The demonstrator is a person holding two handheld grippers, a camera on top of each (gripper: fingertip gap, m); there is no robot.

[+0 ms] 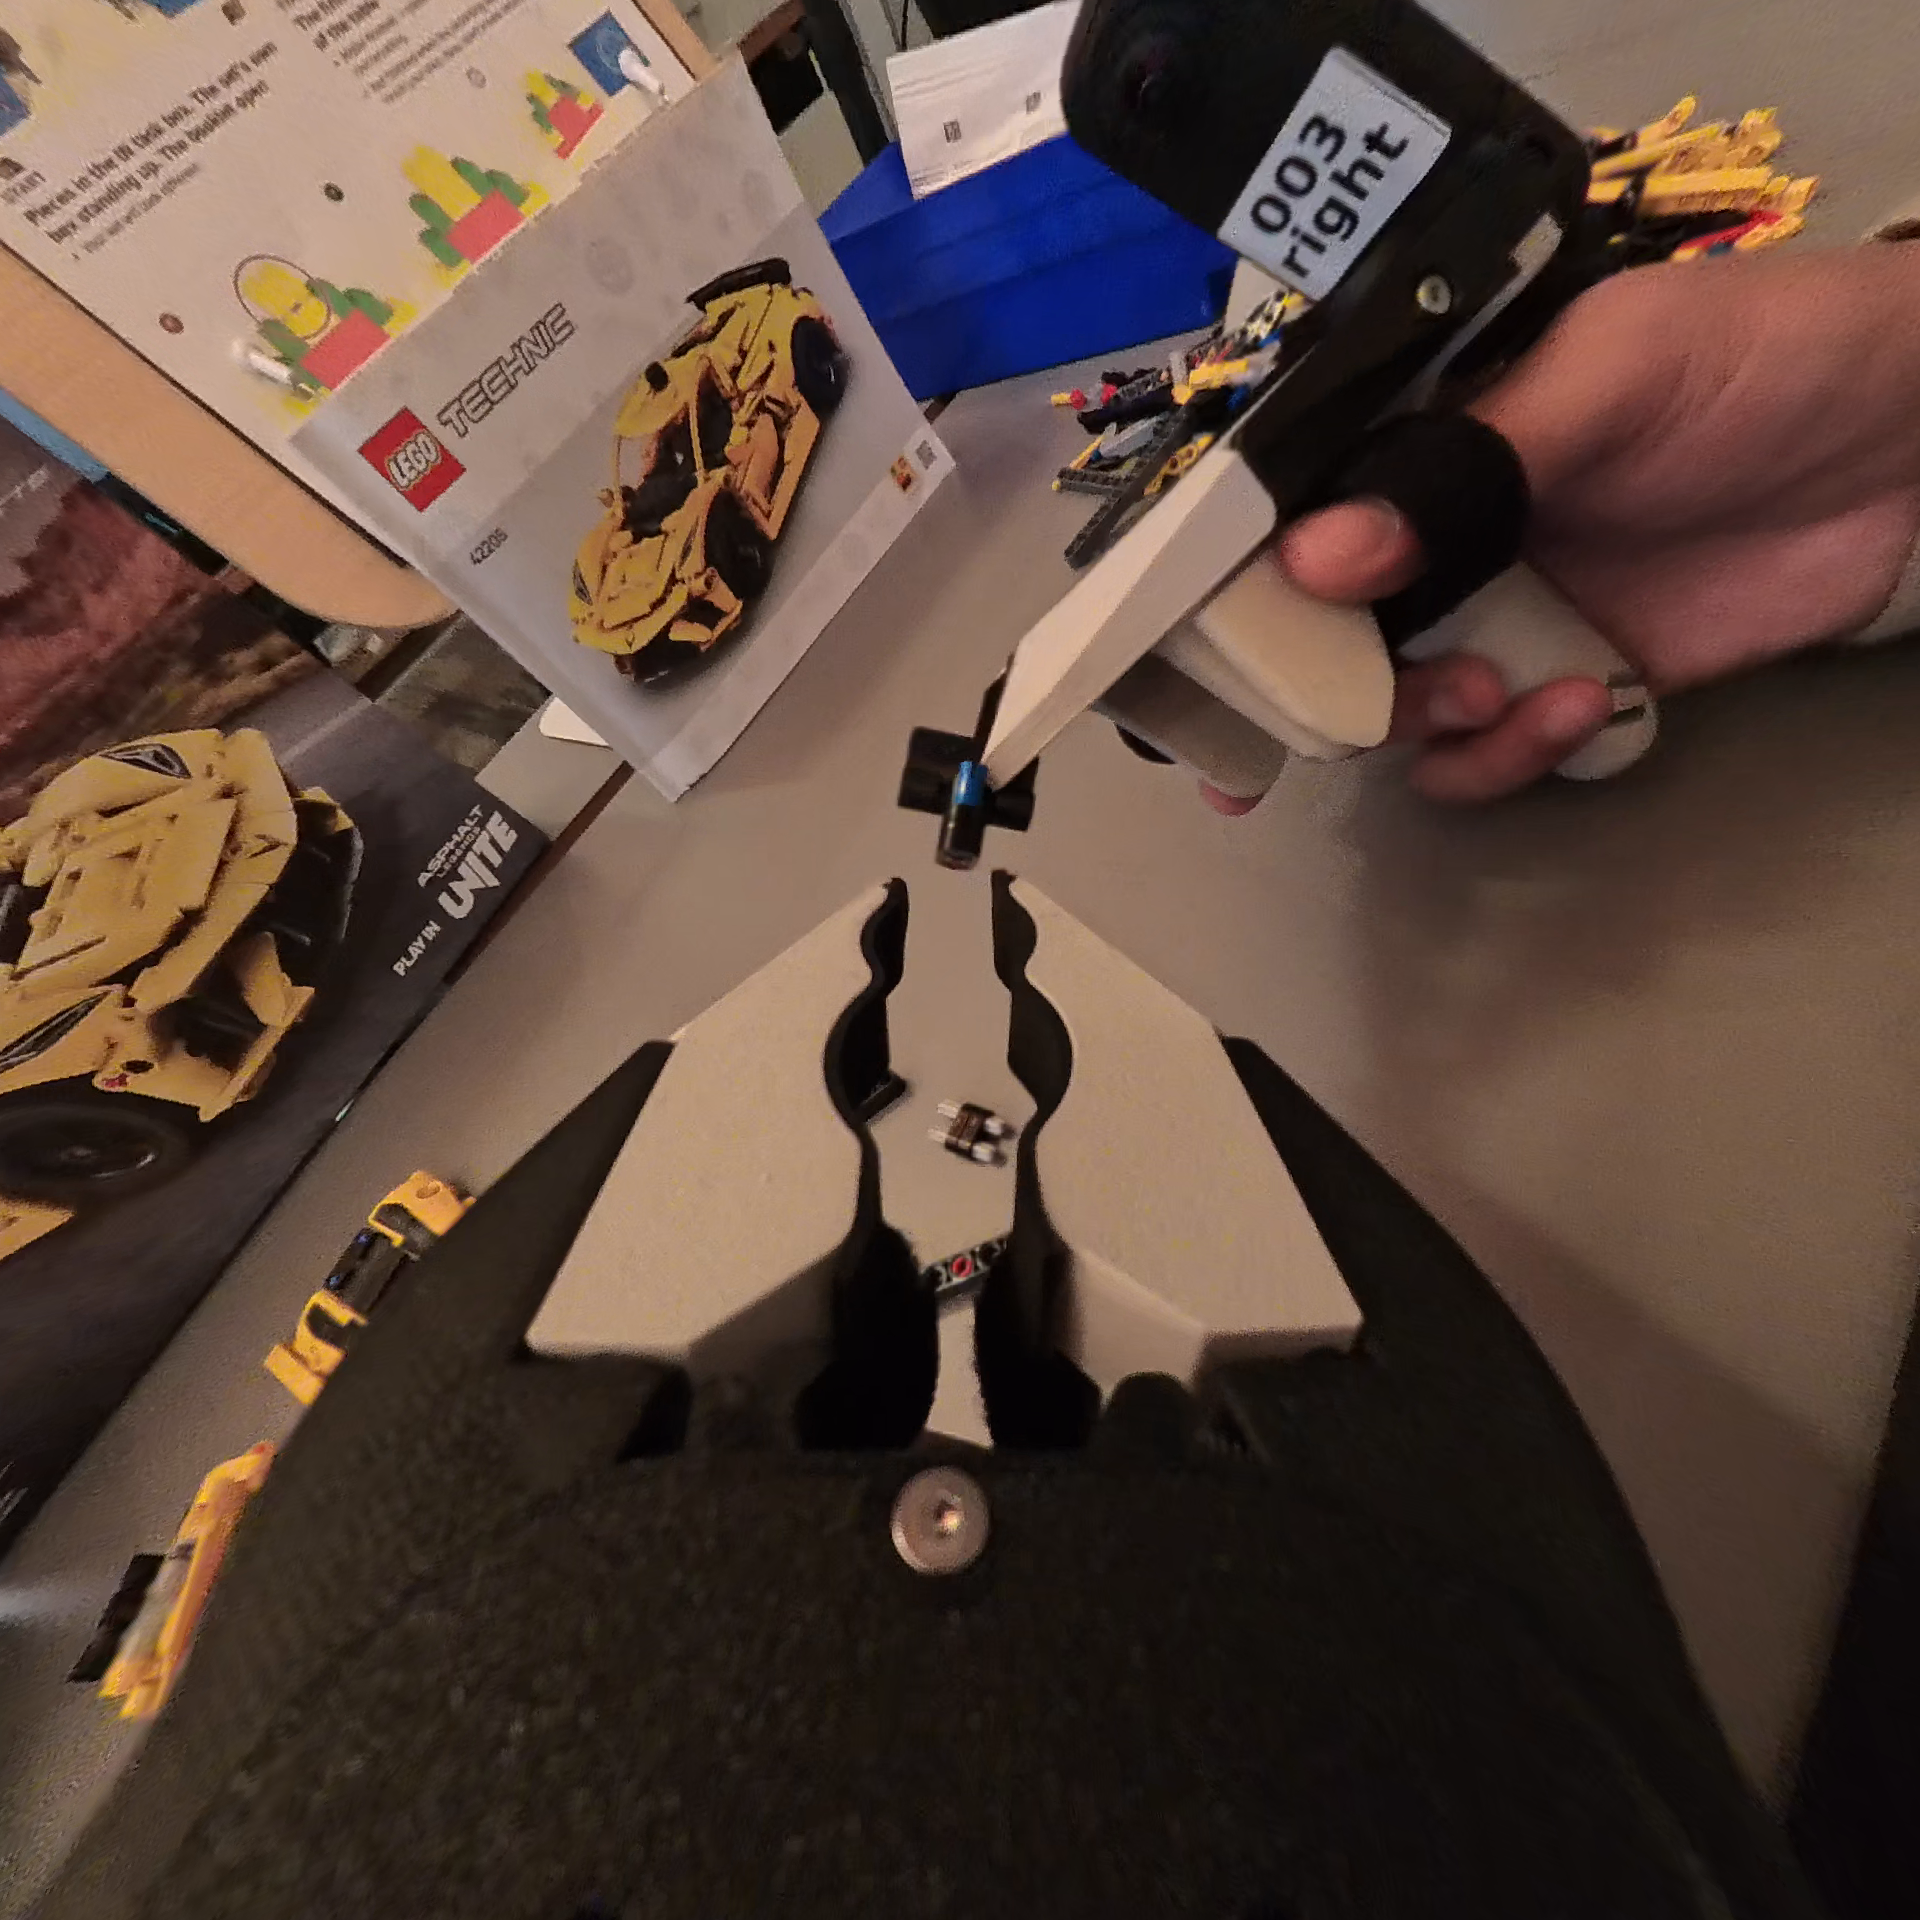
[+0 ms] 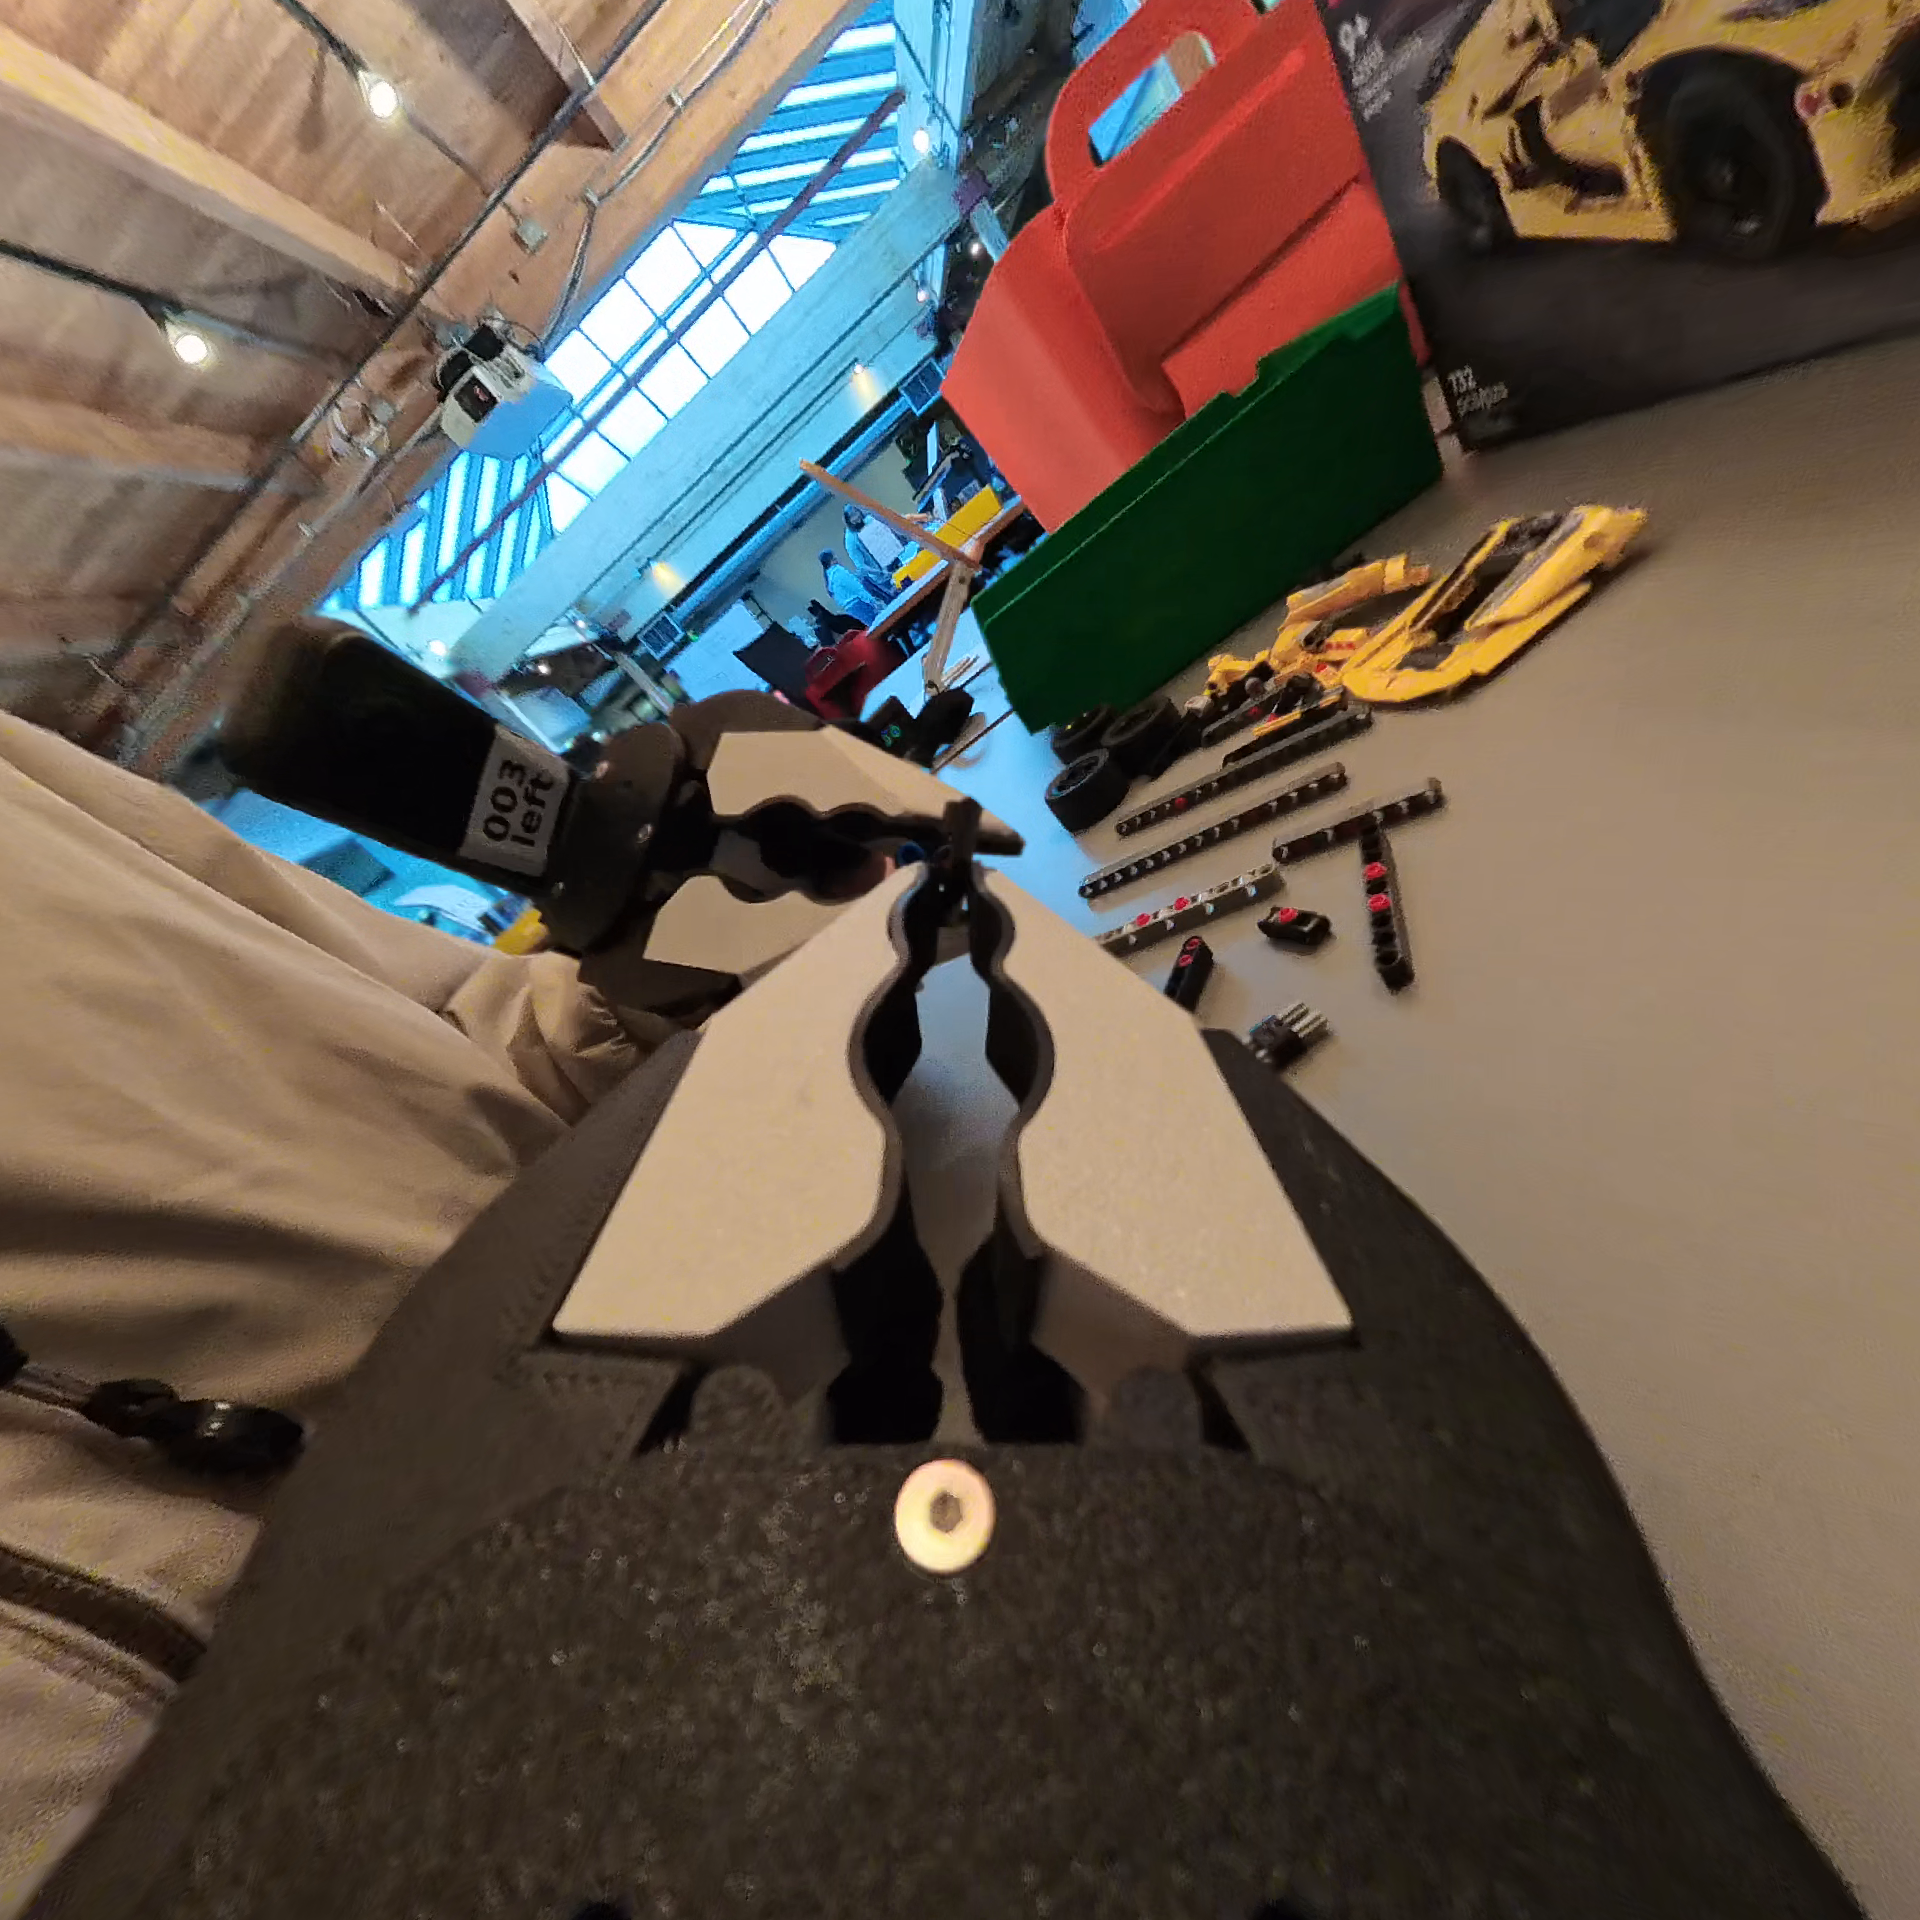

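The left tool (image 1: 945,883), narrowly parted and empty, points at the black connector with blue pin (image 1: 964,792) just beyond, pinched by the right tool (image 1: 1003,753) above the table (image 1: 1455,1091).

We seem to be in a large workshop or maker hall: exposed wooden ceiling beams (image 2: 208,187), a long skylight (image 2: 665,281) and hanging lamps (image 2: 189,345) overhead, with people at distant workbenches (image 2: 935,551). On our grey tabletop (image 2: 1662,1039) sit toy-building things: an instruction booklet (image 1: 644,457), a car kit box (image 1: 187,935), and loose black beams (image 2: 1226,800) and yellow parts (image 2: 1455,613).
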